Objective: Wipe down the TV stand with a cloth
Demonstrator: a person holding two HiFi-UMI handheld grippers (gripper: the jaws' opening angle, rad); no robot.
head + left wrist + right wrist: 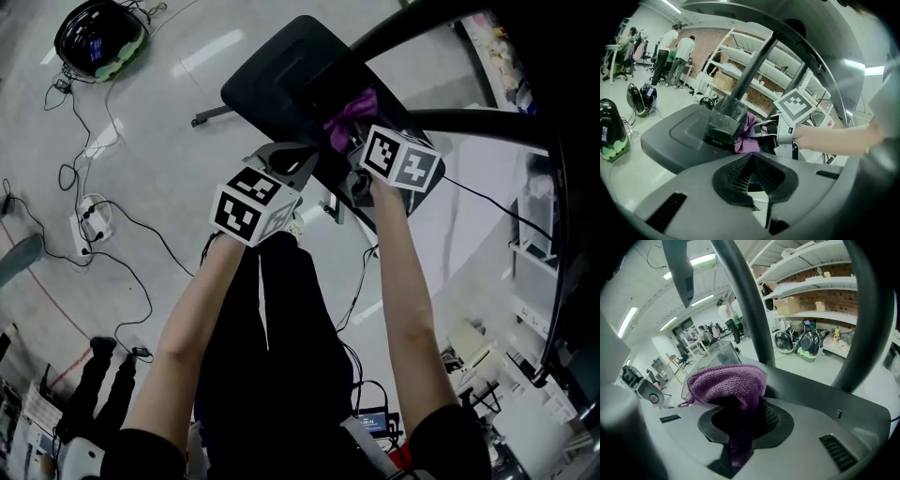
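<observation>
The TV stand's dark base [272,80] lies on the floor ahead of me, with its black post [751,63] rising from a clear bracket [725,119]. A purple cloth [351,114] rests on the base beside the post. My right gripper [356,142] is shut on that cloth [731,385], which bunches over the jaws and hangs down between them. The base [820,390] and post [740,305] fill the right gripper view. My left gripper [292,167] hovers just left of the cloth, near the base's front edge. Its jaws [752,176] look shut with nothing between them.
Cables and a white power strip [91,221] trail over the floor at the left. A black and green helmet-like unit [96,37] lies at the far left. Shelving [754,54] stands behind the stand, and people [677,51] work at the back. My legs are below.
</observation>
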